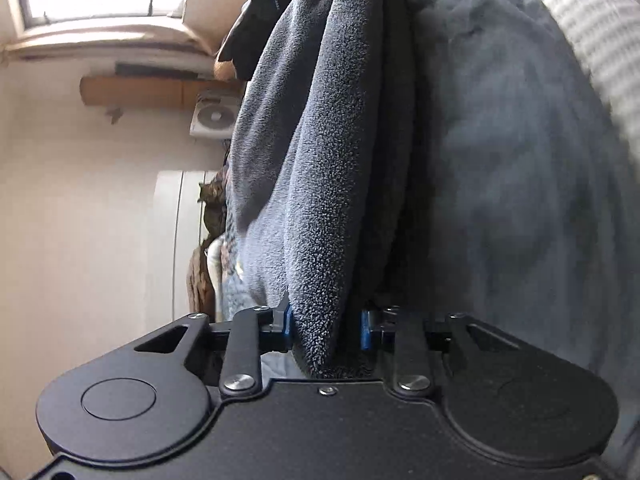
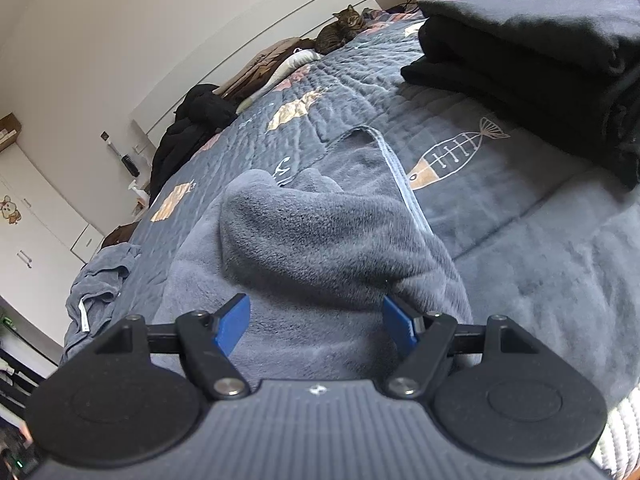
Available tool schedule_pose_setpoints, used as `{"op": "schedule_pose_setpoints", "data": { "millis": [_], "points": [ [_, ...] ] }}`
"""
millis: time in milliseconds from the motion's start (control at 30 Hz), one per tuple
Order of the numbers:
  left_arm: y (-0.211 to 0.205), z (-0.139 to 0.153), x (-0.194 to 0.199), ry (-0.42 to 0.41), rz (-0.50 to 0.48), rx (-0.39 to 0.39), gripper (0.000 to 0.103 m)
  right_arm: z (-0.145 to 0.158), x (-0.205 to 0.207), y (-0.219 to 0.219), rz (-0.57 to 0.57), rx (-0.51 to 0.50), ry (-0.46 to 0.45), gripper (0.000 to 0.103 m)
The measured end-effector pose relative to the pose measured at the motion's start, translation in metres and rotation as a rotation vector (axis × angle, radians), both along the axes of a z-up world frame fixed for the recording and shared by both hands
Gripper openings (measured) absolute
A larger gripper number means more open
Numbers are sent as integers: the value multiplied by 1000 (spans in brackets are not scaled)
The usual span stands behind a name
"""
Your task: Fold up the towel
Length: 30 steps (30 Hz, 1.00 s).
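The grey-blue fleece towel (image 1: 328, 160) fills the middle of the left wrist view. A thick fold of it runs down between the blue pads of my left gripper (image 1: 326, 328), which is shut on it. The towel's far end reaches the top edge, next to a dark sleeve and a hand (image 1: 226, 68). In the right wrist view the towel (image 2: 320, 232) lies bunched in a hump on the bed. My right gripper (image 2: 316, 320) hovers just above it, open, blue pads wide apart and holding nothing.
The bed has a grey quilt with fish prints (image 2: 460, 152). A stack of folded dark clothes (image 2: 540, 60) sits at the right. A black garment heap (image 2: 192, 128) and a crumpled grey cloth (image 2: 96, 280) lie at the left edge. A cat (image 2: 344, 26) rests at the far end.
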<state>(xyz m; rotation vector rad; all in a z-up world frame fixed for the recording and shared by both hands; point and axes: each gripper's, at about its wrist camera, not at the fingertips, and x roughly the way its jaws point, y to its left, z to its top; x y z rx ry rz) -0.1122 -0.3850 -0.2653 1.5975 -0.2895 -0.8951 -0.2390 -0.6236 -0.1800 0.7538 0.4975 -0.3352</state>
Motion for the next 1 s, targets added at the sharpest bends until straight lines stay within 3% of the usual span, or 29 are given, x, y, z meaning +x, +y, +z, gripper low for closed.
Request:
{"op": "schedule_pose_setpoints", "data": {
  "millis": [267, 533, 633, 667, 733, 767, 867, 1000],
  "points": [
    [30, 20, 86, -92, -14, 118, 28, 1, 13, 7, 56, 8, -16, 72],
    [15, 27, 183, -180, -24, 179, 28, -4, 28, 17, 93, 19, 2, 72],
    [1, 24, 207, -175, -3, 195, 31, -6, 34, 20, 102, 20, 10, 72],
    [-3, 19, 209, -169, 4, 217, 35, -6, 36, 21, 105, 21, 11, 72],
    [-6, 9, 206, -160, 20, 259, 55, -6, 40, 24, 111, 24, 9, 72],
    [-3, 5, 204, -171, 26, 265, 69, -6, 40, 25, 112, 26, 6, 72],
    [15, 3, 192, -132, 73, 268, 72, -4, 40, 27, 115, 34, -4, 72],
    [48, 31, 171, -103, 153, 172, 79, -2, 40, 29, 119, 43, -16, 72]
  ]
}}
